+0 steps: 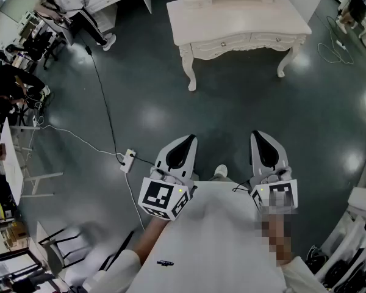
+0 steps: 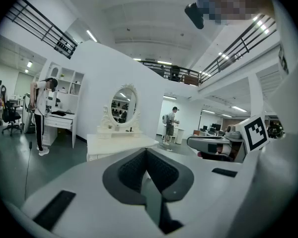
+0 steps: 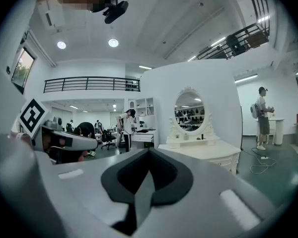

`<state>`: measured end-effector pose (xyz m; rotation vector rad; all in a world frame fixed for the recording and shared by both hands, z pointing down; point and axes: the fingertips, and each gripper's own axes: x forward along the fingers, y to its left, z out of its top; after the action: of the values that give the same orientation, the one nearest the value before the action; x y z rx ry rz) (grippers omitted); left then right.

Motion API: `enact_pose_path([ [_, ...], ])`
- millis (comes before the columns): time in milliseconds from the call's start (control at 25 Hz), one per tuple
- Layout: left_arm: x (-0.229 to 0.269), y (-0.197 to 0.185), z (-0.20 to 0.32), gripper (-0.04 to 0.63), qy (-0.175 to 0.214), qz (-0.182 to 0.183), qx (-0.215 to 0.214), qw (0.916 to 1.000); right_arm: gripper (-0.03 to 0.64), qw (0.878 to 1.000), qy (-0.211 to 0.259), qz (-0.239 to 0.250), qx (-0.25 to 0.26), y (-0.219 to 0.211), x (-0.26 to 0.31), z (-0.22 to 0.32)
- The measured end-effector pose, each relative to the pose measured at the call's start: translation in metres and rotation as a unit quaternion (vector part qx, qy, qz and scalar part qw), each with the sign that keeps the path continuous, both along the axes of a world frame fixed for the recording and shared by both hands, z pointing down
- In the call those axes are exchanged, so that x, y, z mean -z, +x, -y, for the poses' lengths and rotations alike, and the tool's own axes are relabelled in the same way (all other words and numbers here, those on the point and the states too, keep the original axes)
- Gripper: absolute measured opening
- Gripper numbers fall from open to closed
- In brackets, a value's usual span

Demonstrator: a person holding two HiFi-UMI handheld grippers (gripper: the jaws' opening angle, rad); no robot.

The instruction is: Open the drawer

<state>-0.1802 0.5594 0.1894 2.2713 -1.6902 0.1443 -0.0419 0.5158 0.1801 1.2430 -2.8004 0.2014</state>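
Observation:
A white dressing table (image 1: 238, 17) stands far ahead across the dark floor, its drawers (image 1: 232, 42) shut along the front rail. It has an oval mirror (image 2: 124, 105) on top and also shows as the dressing table (image 3: 203, 150) in the right gripper view. My left gripper (image 1: 186, 139) and right gripper (image 1: 261, 135) hang side by side over the floor, well short of the table. Both point toward it and hold nothing. The left gripper (image 2: 146, 151) has its jaws pressed together, and the right gripper (image 3: 149, 151) does too.
A power strip (image 1: 128, 159) with a long cable lies on the floor just left of my left gripper. A person (image 1: 73, 5) bends over a white desk at the back left. More cable (image 1: 335, 50) lies right of the table. Another person (image 2: 171, 122) stands beyond it.

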Motion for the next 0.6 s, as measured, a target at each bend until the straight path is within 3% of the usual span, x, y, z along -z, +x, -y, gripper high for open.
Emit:
enact_pose_path([
  [400, -0.004, 0.066, 0.028, 0.000, 0.000, 0.017, -0.047, 0.9987, 0.008, 0.999, 0.004, 0.013, -0.042, 0.068, -0.012, 0.017],
  [600, -0.009, 0.087, 0.038, 0.000, -0.009, 0.025, -0.058, 0.9980, 0.009, 0.996, 0.016, 0.057, -0.073, 0.098, -0.014, 0.024],
])
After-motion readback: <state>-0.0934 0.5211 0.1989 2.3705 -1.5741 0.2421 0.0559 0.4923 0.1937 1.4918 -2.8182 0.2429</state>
